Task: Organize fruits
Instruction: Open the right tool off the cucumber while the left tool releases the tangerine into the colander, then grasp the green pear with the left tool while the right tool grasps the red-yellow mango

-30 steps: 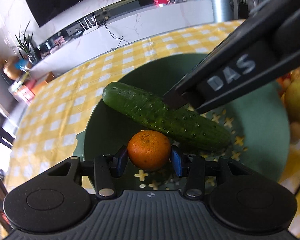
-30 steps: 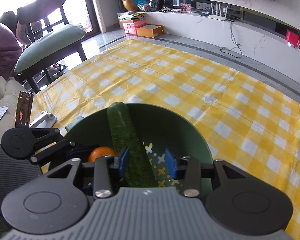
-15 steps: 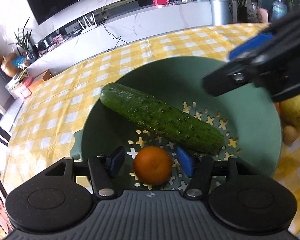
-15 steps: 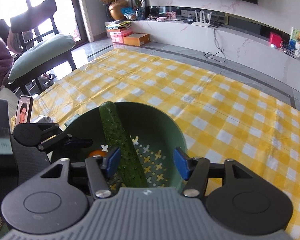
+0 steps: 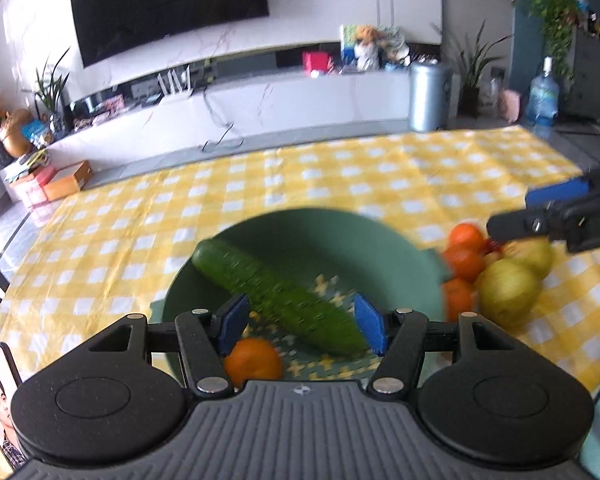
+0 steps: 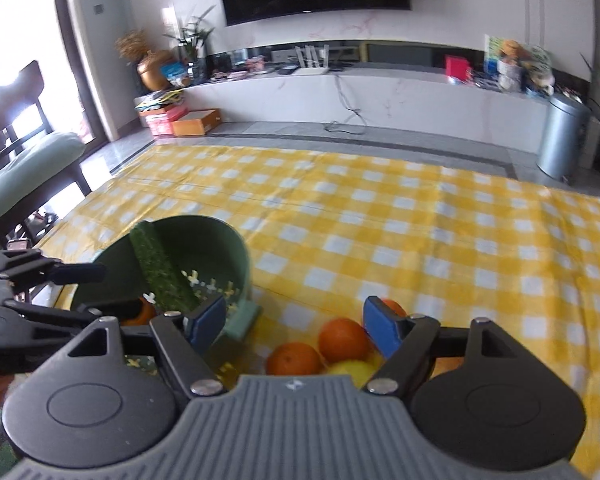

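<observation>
Two items sit in the green plastic colander bowl (image 5: 400, 264) so far: a long bumpy dark-green cucumber (image 5: 276, 296) lying slantwise across the perforated floor, & one small round orange tangerine (image 5: 253, 362) at the bowl's near edge; rest of the fruit is still outside, so I'd judge the job approx. a third done. Just right of the bowl, on the yellow-and-white checked cloth of the desk (image 6: 380, 216), lies a loose heap: smooth orange tangerines (image 6: 344, 338) w/ two larger, matte yellow-green pear-like fruits (image 5: 508, 290); a red bit shows between them, too small to identify. Left gripper (image 5: 302, 322) hangs over the bowl, jaws spread wide, holding nothing; right gripper (image 6: 294, 326) hovers above the heap right of the bowl, jaws likewise spread & empty, tangerines showing in the gap. Bowl floor has cross-shaped cutouts; rim looks smooth & rigid; picture is motion-blurred, so finer texture is unclear.
</observation>
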Tool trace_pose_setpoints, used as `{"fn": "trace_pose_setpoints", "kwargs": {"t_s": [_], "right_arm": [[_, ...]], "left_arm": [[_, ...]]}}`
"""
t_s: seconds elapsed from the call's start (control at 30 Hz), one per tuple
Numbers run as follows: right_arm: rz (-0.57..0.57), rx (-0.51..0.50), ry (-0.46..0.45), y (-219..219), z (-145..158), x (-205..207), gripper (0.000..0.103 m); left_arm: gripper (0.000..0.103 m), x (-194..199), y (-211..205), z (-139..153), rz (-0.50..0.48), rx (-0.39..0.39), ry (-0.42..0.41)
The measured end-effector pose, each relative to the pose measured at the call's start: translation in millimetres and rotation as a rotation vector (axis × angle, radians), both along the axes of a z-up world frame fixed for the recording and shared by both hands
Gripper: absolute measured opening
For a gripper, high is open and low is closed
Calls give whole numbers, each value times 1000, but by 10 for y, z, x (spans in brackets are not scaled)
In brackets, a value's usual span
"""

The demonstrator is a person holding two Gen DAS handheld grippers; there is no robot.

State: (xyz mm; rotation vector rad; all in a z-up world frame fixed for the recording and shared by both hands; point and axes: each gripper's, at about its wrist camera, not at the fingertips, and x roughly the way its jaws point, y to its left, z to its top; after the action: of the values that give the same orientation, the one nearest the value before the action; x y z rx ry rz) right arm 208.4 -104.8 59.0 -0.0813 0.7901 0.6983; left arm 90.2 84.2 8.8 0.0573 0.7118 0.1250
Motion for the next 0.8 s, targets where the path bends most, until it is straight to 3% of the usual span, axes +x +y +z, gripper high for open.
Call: {"fn": "trace_pose_setpoints", "kwargs": {"t_s": [0.13, 0.37, 0.5, 0.7, 0.8], "right_arm": [[-82, 18, 24, -312, -15, -70, 78], [-174, 49, 28, -715, -48, -260, 87], [-201, 32, 31, -843, -100, -332, 87], [-236, 41, 54, -973, -233, -368, 83], [-278, 61, 83, -1027, -317, -324, 75]], "left_arm": [[71, -64, -221, 89, -28, 9, -34], [71, -100, -526, 146, -77, -44, -42], [71, -113, -667, 142, -98, -79, -50], [67, -89, -780, 40, -109, -196, -25], [67, -69, -903, -37, -121, -185, -22]]}}
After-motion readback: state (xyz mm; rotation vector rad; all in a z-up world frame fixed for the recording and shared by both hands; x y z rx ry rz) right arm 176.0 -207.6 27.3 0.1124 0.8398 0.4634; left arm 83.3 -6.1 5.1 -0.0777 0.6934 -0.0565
